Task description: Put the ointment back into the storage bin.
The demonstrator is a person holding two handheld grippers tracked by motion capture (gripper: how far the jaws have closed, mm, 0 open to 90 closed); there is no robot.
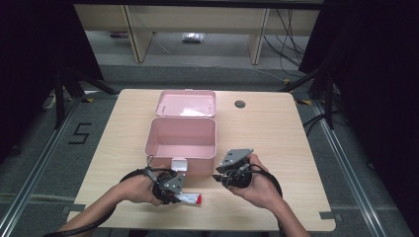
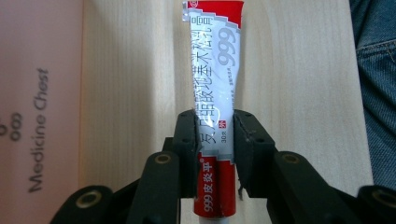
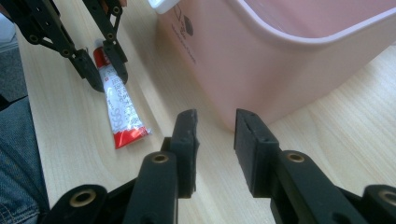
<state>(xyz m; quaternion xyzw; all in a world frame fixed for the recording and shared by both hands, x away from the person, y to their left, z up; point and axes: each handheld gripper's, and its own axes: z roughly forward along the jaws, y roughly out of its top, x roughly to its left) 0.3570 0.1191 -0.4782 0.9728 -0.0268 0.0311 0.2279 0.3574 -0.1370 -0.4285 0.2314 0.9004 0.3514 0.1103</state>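
— Count, please?
— One ointment tube (image 2: 215, 107), one pink medicine chest (image 1: 181, 138), two grippers, one wooden table (image 1: 276, 133).

— Position of that tube?
— Lying flat on the table at lower centre of the high view (image 1: 190, 198), just in front of the chest, near the table's front edge. Seen in the right gripper view at upper left (image 3: 122, 108), beside the chest wall but not touching it.

— Look of it?
— Silver-white body, red bands at both ends, large "999" and lines of Chinese print, "30" on a small label. Crimped flat at the far end, slightly creased.

— Left gripper (image 2: 215, 135)?
— Clamped on the ointment tube, one black jaw pressed on each side of its lower body, close to the cap end.

— Right gripper (image 3: 215, 140)?
— Jaws apart, a narrow gap, nothing between them. Held above the table at lower right of centre in the high view (image 1: 217, 176), pointing toward the chest's near corner.

— Chest itself?
— Open, lid (image 1: 186, 102) folded back flat behind, inside bare; white latch (image 1: 178, 164) on the front wall, "Medicine Chest" printed on the side.
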